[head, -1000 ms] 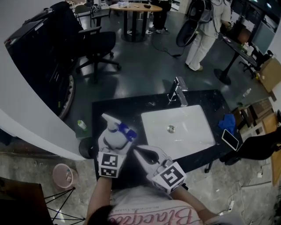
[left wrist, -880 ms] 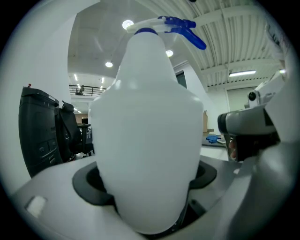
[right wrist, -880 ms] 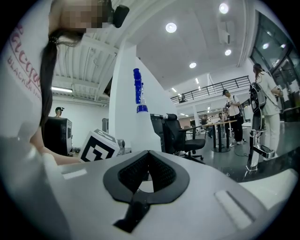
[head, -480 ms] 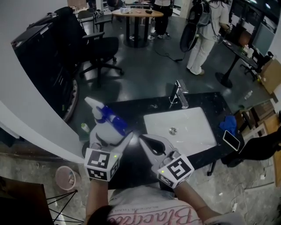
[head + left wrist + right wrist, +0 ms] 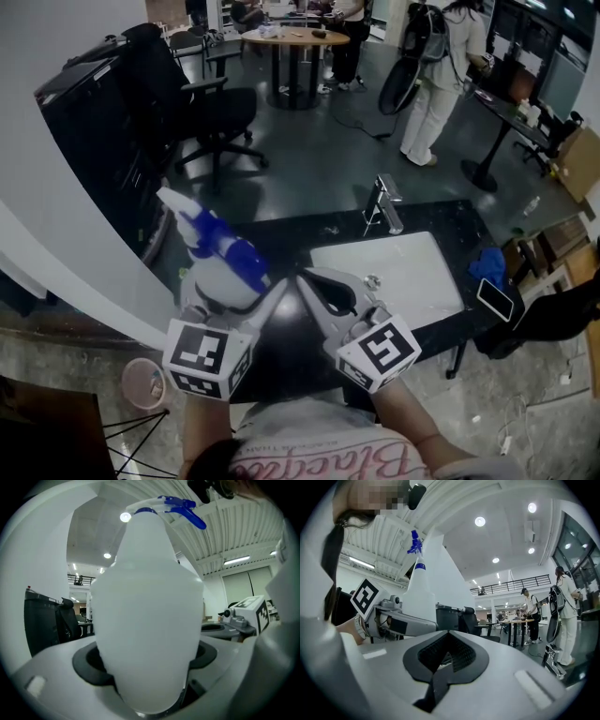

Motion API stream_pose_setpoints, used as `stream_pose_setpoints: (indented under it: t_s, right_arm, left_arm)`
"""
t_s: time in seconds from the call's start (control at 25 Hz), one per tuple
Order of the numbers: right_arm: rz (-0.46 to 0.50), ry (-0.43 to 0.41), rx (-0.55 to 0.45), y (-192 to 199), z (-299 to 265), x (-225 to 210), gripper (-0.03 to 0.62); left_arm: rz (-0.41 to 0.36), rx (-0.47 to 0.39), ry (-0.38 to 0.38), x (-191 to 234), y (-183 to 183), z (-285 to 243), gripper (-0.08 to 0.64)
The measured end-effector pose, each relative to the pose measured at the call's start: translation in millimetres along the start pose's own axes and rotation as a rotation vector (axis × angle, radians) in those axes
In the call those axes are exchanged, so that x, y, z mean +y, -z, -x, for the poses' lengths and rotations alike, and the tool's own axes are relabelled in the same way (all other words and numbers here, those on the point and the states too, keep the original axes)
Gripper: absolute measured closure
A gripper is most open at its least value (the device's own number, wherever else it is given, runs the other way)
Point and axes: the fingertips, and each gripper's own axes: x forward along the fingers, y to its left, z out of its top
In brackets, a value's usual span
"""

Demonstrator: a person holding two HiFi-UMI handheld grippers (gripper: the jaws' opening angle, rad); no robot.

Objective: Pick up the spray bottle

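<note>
The spray bottle is white with a blue trigger head, and its nozzle points up and to the left in the head view. My left gripper is shut on its body and holds it in the air above the black counter. In the left gripper view the bottle fills the middle, with both dark pads pressed against its sides. My right gripper hovers just to its right, shut with nothing in it. In the right gripper view its jaws meet, and the bottle stands to their left.
A white sink basin with a faucet is set in the counter. A blue cloth and a phone lie at its right end. An office chair, a pink bin and a standing person are around it.
Both grippers have risen. The left one carried the bottle up off the counter, and its nozzle now sits higher and further left in the head view.
</note>
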Motion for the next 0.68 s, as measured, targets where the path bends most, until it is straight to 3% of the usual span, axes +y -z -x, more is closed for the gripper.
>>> stream_pose_setpoints:
  t_s: [0.24, 0.68]
  right_arm:
    - [-0.048, 0.01, 0.017, -1, 0, 1, 0.591]
    - [0.023, -0.013, 0.059, 3, 1, 12, 0.591]
  left_arm:
    - [0.053, 0.011, -0.021, 4, 9, 4, 0.138]
    - [0.076, 0.015, -0.02, -1, 17, 8, 0.138]
